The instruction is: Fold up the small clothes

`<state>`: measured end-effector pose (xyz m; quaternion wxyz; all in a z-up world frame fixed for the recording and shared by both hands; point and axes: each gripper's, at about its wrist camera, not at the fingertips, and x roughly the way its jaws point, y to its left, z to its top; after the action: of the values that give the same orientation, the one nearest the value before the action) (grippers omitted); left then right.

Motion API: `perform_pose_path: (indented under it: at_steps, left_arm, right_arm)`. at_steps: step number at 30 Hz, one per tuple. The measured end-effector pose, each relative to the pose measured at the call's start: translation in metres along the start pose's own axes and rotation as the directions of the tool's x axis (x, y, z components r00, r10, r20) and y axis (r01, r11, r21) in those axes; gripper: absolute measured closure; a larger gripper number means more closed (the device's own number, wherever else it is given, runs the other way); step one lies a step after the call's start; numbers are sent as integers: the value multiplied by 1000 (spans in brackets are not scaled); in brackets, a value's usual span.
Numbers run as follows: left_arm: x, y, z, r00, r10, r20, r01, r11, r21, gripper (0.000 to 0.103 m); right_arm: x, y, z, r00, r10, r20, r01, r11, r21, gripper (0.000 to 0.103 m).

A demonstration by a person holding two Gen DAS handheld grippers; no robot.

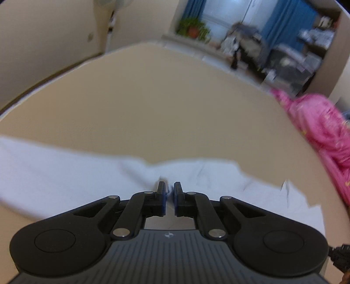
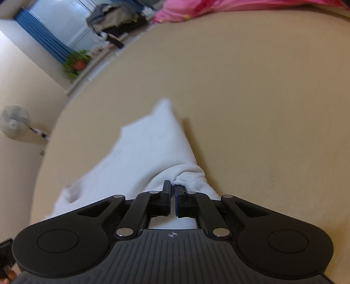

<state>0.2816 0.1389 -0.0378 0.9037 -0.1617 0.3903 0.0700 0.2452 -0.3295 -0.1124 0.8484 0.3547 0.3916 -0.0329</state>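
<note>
A small white garment [image 1: 65,174] lies on the beige table [image 1: 164,98], stretched across the near part of the left wrist view. My left gripper [image 1: 170,185] is shut on a pinch of the white garment's far edge, and the cloth puckers toward its pads. In the right wrist view the same white garment [image 2: 142,153] runs away from me in a tapering strip. There my right gripper [image 2: 173,185] is shut on a bunched fold of it, with cloth wrinkled around the right fingertip [image 2: 180,188].
A pink garment [image 1: 323,126] is heaped at the right edge of the table, and the pink garment [image 2: 196,8] shows at the far edge from the right wrist. Beyond the table are a potted plant [image 1: 192,29], blue curtains, a cluttered chair and a fan [image 2: 14,124].
</note>
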Motion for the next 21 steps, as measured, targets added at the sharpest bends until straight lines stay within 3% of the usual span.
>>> perform_pose_path:
  at_steps: [2,3,4,5,9,14,16,17,18,21]
  left_arm:
    - [8,2,-9,994,73,-84,-71,997,20,96]
    - [12,4,-10,991,91,-98,-89,996,17,96]
    - [12,6,-8,992,90,-90,-91,996,3,96]
    - [13,5,-5,994,79,-75,-80,997,-5,95]
    - [25,0,5,998,-25,-53,25,1000,17,74]
    - [62,5,2,992,-49,-113,51,999,13,73]
    - [76,8,-6,987,-54,-148,56,998,5,75]
    - [78,5,-8,988,-50,-144,53,998,18,83]
    - [76,1,-9,991,-46,-129,53,997,48,103]
    - [65,-9,-4,998,-21,-59,28,994,110,103]
  right_arm:
    - [6,-8,-2,996,-79,-42,80,996,34,100]
    - [8,-12,-3,988,-147,-48,148,988,34,100]
    - [9,-14,-3,986,-161,-47,163,986,43,100]
    - [8,-15,-2,987,-154,-44,156,986,51,99]
    - [-1,4,0,988,-153,33,155,986,-60,95]
    - [-5,18,-2,985,-138,101,152,979,-138,95]
    - [-7,22,-1,988,-80,133,103,979,-177,95]
    - [-8,24,0,986,-79,147,107,976,-191,95]
    - [-10,26,-1,984,-80,162,111,974,-195,95]
    - [-11,25,5,983,-31,180,64,981,-182,95]
